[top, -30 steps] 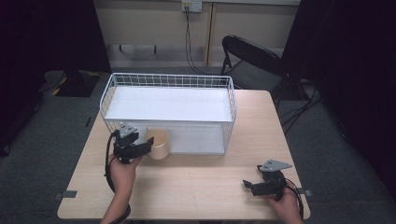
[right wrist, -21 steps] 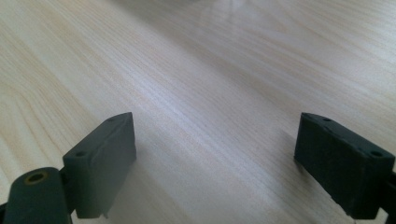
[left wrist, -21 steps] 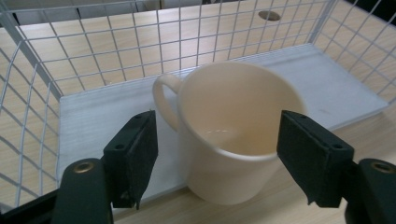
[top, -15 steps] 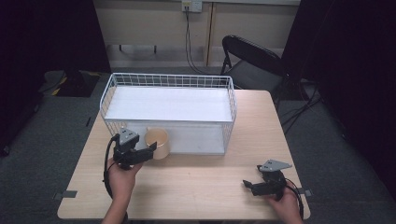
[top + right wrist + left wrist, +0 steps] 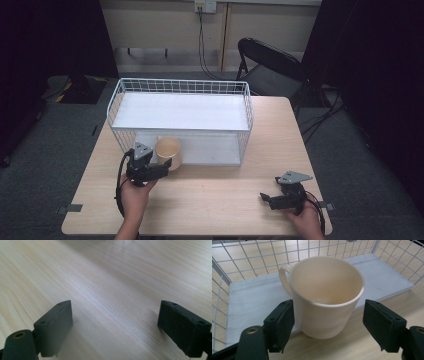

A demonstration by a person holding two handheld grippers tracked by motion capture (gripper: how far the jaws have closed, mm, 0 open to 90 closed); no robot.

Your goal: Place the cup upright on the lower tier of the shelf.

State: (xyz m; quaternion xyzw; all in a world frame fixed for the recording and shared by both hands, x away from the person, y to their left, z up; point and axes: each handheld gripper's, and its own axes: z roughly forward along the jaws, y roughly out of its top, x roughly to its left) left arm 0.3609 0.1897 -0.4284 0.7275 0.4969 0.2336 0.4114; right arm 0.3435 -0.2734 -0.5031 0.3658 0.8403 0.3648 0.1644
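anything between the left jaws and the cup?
Nothing visible. The cup stands upright between the left gripper's jaws at the front edge of the wire basket's lower shelf. The jaws have just been opening; the right-hand pad stands clear of the cup, the left-hand one sits right beside it.

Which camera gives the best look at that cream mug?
The left gripper view: the mug is close up there, upright, with its handle, rim and empty inside plain, standing between open jaws at the wire basket's tray edge. The high view has it small, beside the left gripper. The right gripper view looks at the bare wooden table.
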